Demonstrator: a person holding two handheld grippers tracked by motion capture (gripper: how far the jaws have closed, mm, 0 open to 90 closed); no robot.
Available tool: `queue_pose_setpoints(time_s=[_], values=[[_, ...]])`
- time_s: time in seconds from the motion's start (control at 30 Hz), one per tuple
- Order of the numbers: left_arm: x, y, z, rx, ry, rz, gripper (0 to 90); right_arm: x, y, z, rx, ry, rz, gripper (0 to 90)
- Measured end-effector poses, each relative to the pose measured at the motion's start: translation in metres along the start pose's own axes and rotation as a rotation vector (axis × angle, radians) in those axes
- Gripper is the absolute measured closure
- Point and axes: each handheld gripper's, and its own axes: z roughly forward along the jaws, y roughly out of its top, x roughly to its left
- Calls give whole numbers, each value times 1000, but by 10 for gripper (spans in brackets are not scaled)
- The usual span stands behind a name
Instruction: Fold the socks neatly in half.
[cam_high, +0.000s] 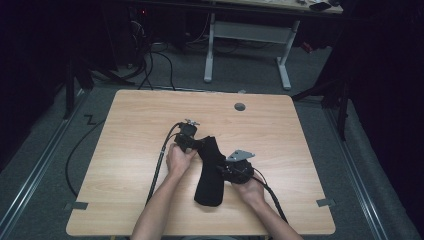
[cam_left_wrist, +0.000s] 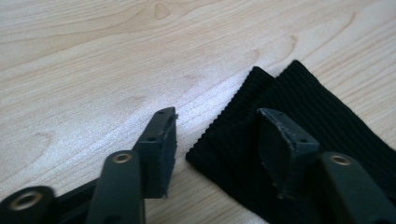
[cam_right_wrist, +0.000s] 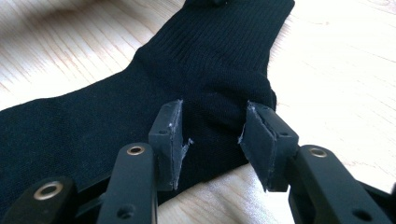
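A black sock (cam_high: 210, 170) is lying flat near the middle of a light wooden table (cam_high: 130, 150), its ribbed cuff pointing away from the person and its foot end pointing back toward the near edge. No brand, label or writing is showing on the sock, on either gripper or on the table.

The left gripper (cam_high: 194, 143) is sitting at the cuff end, held in the person's left hand (cam_high: 178, 157). In the left gripper view its jaws are standing apart: one pad is hanging over bare wood just beside the cuff's edge, and the other is hanging over the ribbed fabric (cam_left_wrist: 299, 116). The pads are not pressing on the cloth, so this gripper is released.

The right gripper (cam_high: 223, 171) is sitting at the sock's right edge, about halfway along, in the person's right hand (cam_high: 248, 189). In the right gripper view its jaws are standing on either side of a raised fold at the heel (cam_right_wrist: 219, 116). Whether the pads are pinching that fold or merely framing it cannot be told.

A cable is trailing from each gripper toward the near edge. A small round grey cap (cam_high: 240, 106) is sitting in the tabletop near the far edge.
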Motion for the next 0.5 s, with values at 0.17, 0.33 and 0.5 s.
queue_pose_setpoints(time_s=[0.17,0.33,0.5], values=[[0,-1,-1,-1,-12,36,607,0,0,0,-1,-4,-7,573],[9,-1,-2,-6,-43,27,727,-1,-2,-1,-6,2,-4,573],[11,-1,-2,-27,-93,-25,783,-3,-1,-1,-2,7,-4,574]])
